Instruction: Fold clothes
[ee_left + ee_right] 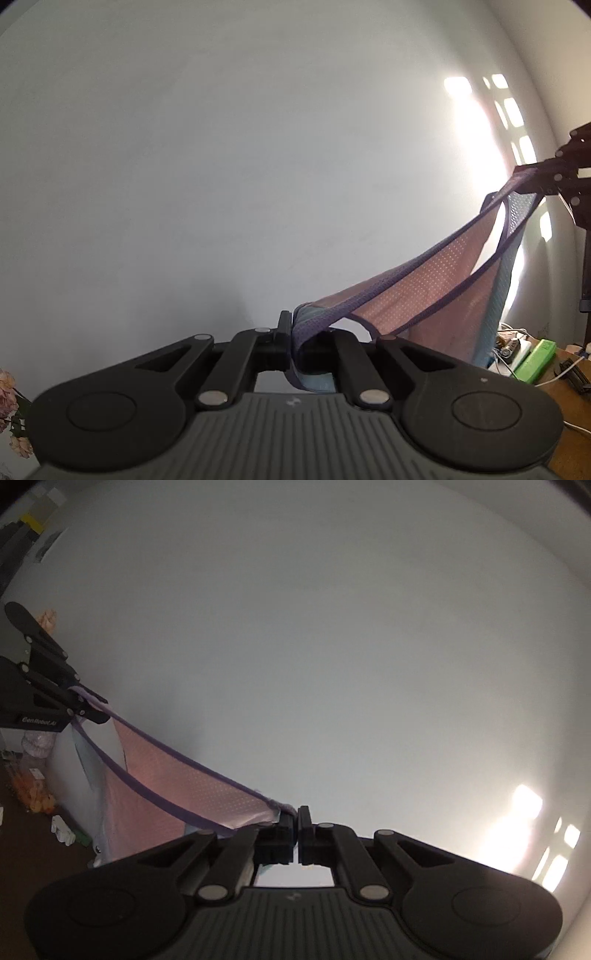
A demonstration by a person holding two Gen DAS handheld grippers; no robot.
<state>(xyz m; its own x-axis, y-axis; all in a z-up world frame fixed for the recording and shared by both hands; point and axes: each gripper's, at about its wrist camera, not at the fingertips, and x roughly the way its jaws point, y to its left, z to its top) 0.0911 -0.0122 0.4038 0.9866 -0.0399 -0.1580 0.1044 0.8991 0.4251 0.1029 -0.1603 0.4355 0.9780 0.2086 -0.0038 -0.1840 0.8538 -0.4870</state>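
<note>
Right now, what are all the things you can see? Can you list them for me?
garment: one, pink mesh with purple trim and pale blue parts, stretched in the air between both grippers
wall: one, white, behind everything
sunlight patches: several, bright white, on the wall
green box: one, on the wooden table at right
wooden table: one, brown
flowers: a bunch, pale pink, far left
left gripper: one, black, shut on the garment
right gripper: one, black, shut on the garment
</note>
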